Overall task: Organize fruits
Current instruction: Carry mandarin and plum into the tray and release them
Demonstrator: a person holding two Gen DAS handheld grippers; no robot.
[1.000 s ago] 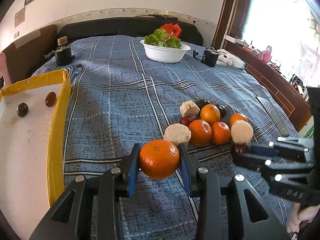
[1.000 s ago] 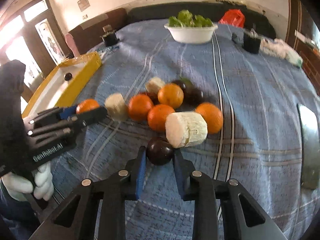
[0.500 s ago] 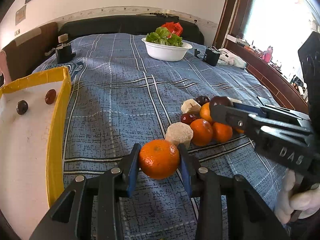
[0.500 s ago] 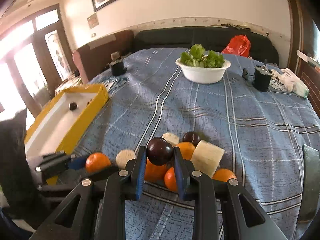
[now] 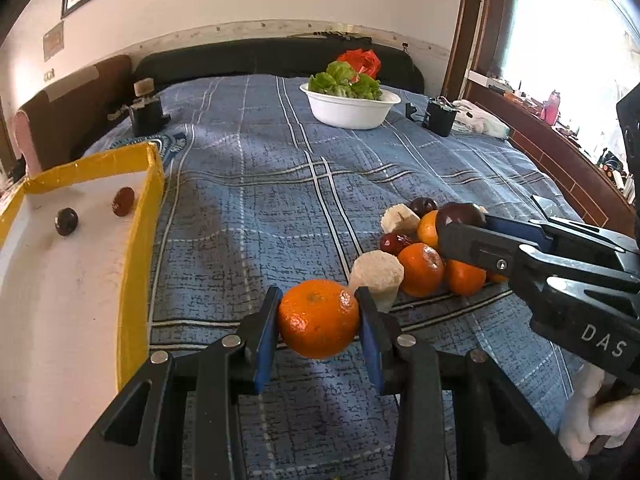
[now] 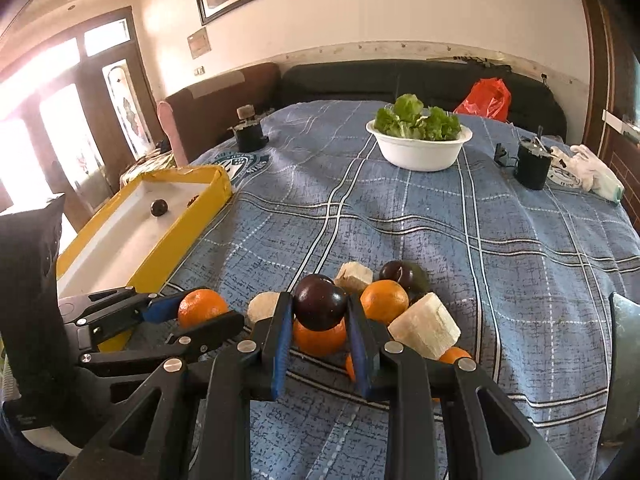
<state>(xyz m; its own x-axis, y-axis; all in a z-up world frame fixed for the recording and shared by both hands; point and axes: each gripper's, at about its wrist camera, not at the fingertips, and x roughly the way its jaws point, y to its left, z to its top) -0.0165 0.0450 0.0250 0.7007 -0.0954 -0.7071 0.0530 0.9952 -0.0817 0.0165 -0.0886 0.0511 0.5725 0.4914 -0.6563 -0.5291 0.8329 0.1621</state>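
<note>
My left gripper [image 5: 319,322] is shut on an orange [image 5: 319,323] and holds it above the blue checked cloth. My right gripper [image 6: 319,309] is shut on a dark plum [image 6: 320,307], lifted over the fruit pile [image 6: 384,308] of oranges, plums and pale cut chunks. In the left wrist view the right gripper [image 5: 460,220] reaches in from the right with the plum [image 5: 459,216] at its tip. In the right wrist view the left gripper [image 6: 188,316] shows at the left with its orange [image 6: 202,307]. A yellow-walled tray [image 5: 138,236] with two small dark fruits lies at the left.
A white bowl of green leaves [image 5: 350,106] stands at the far end, with a red bag [image 6: 486,98] behind it. Two small black holders [image 5: 146,108] [image 5: 440,116] sit on the cloth. A grey flat object [image 6: 624,360] lies at the right edge.
The right gripper lifted the plum off the cloth and carried it up and leftward over the pile. The left gripper kept still with its orange.
</note>
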